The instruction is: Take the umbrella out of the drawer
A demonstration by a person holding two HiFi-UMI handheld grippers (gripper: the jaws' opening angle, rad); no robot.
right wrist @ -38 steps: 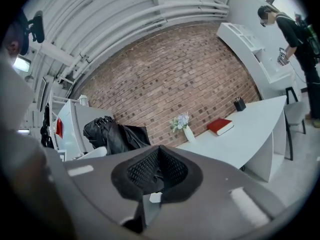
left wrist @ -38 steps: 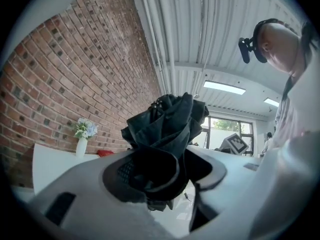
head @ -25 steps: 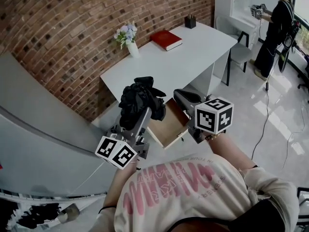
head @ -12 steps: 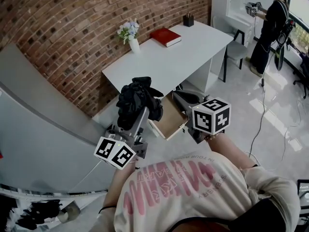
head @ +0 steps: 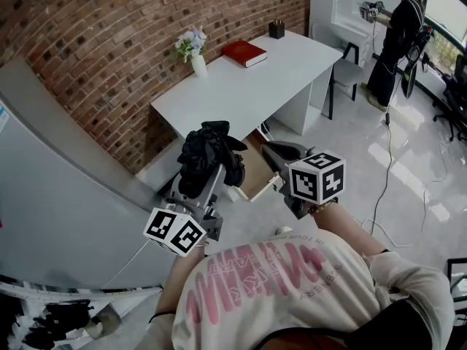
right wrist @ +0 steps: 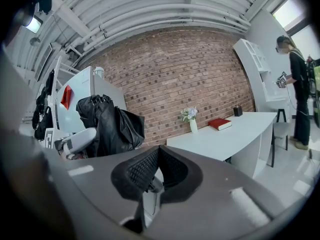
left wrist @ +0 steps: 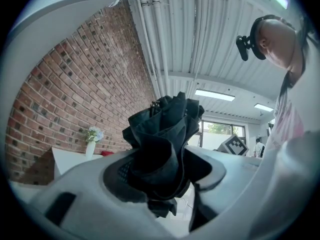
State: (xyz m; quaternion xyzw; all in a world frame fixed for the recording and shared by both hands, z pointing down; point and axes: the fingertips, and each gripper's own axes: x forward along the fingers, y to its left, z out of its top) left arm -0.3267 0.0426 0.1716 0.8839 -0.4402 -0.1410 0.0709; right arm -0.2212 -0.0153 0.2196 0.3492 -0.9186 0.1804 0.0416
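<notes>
A folded black umbrella [head: 207, 154] stands bunched up between the fingers of my left gripper [head: 210, 179], which is shut on it and holds it up in the air, clear of the drawer. In the left gripper view the umbrella [left wrist: 162, 139] fills the space between the jaws of the left gripper [left wrist: 161, 176]. My right gripper [head: 277, 152] hovers just right of it, shut and empty. Its pads [right wrist: 145, 168] meet at the tips. The wooden drawer [head: 257, 179] hangs open under the white desk [head: 248, 93], beyond both grippers. From the right gripper view the umbrella [right wrist: 109, 124] shows at left.
On the desk are a red book [head: 244, 52], a vase of flowers [head: 193, 51] and a dark pen holder [head: 276, 29]. A brick wall runs behind it. A grey cabinet [head: 58, 188] stands at left. A person [head: 390, 42] stands at far right near a chair [head: 349, 70].
Both grippers have drawn back from the desk together, so the open drawer now sits farther beyond them. The umbrella stays held in the left gripper.
</notes>
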